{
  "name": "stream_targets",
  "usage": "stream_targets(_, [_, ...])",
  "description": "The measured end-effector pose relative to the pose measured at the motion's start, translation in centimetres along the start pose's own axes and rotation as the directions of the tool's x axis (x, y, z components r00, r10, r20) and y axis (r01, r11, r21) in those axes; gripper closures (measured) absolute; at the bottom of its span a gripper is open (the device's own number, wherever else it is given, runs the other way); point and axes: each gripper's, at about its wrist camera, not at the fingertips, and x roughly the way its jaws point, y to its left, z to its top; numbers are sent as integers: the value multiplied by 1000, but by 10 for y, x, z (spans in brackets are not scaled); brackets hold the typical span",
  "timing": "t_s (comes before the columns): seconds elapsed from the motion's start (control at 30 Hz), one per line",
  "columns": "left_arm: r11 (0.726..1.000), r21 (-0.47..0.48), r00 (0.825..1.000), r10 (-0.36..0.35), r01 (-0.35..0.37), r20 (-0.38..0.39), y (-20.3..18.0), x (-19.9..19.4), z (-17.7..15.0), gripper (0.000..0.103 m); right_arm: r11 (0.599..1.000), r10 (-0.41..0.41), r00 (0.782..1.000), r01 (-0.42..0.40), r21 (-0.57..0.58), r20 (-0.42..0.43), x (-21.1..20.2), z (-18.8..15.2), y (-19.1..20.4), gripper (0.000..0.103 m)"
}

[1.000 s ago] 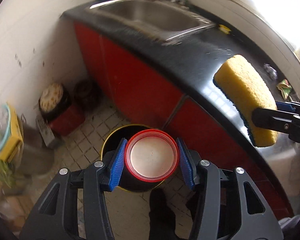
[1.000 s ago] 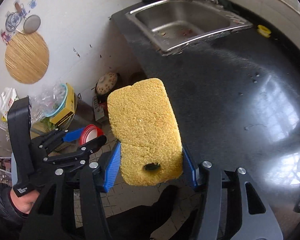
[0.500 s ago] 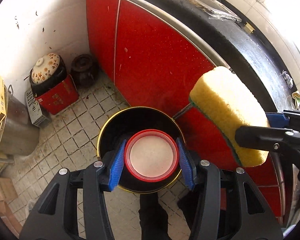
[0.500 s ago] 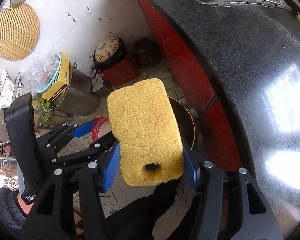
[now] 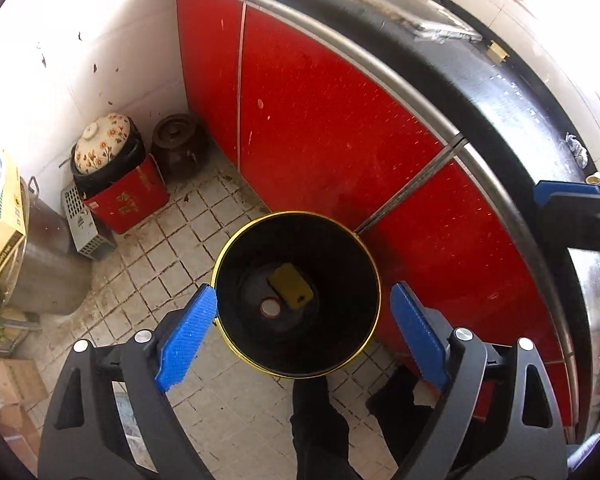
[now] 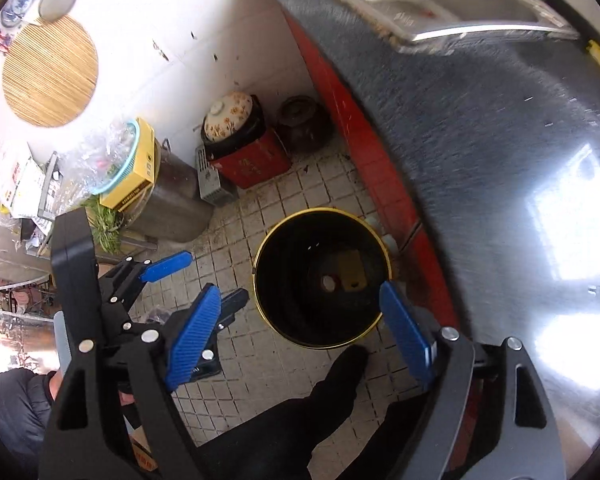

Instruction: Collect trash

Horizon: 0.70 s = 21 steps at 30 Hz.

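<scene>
Standing on the tiled floor at the foot of the red cabinet, the black bin with the gold rim sat at lower centre of both views, with the yellow sponge and the small round lid lying side by side on its bottom. The left gripper hung over the bin, its jaws opening with nothing between the blue pads. The right gripper, likewise above the bin, was also opening and held nothing; the sponge and lid showed deep inside.
</scene>
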Motion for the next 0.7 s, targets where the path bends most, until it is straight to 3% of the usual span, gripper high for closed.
stream_targets(0.13, [997,73,999,23,-26,42,-27,-29,9,15,1000,-13,996,11,29,92,-60,-16,-18,21])
stream_targets(0.23, [989,146,995,0,-15,100,-63,-58,24,11,995,-74,981,61,76,180,-111,-36,-45,17])
stream_targets(0.4, [953,295,983,-119,73,141,-148,-88,52,9,946,-253,922,172,273,294,-204,-94,-118,16])
stream_targets(0.53, [865,480,966,-229,146,119,-248,-99,66,9,856,-394,861,217,469,322,-264,-158,-175,16])
stream_targets(0.7, [736,635,937,-345,234,54,-363,-112,56,9,684,-576,767,263,681,282,-329,-252,-236,16])
